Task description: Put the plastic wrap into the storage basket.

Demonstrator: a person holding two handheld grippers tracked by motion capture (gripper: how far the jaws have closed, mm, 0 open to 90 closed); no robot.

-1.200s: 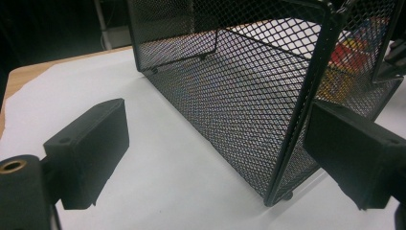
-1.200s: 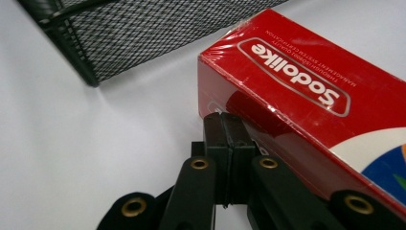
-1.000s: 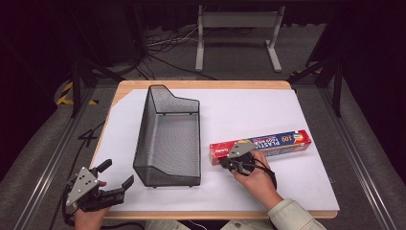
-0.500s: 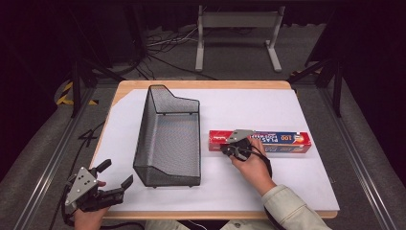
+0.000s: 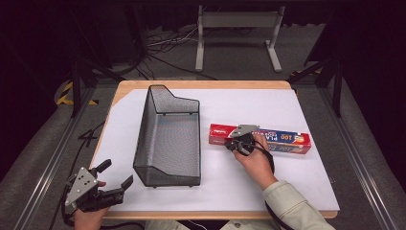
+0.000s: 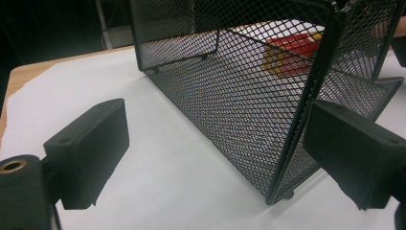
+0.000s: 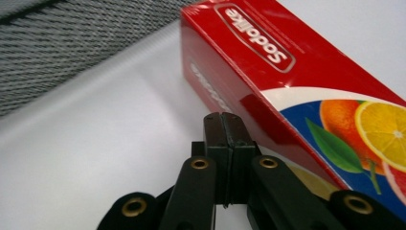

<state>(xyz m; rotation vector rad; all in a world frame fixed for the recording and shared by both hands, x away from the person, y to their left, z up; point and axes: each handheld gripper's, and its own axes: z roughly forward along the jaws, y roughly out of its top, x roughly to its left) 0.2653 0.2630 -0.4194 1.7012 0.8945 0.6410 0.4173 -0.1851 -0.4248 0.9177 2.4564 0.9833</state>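
The right gripper, jaws pressed together and empty, nudged against the near side of the box lying right of the basket, likely to push it, while the left gripper waited spread apart at the table's near edge.

On the table, the plastic wrap box lies just right of the mesh basket; a metal stand sits on the floor behind the basket.

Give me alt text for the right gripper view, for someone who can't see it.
Closed black right gripper tips sit against the long side of a red plastic wrap box printed with oranges, lying on a white table.
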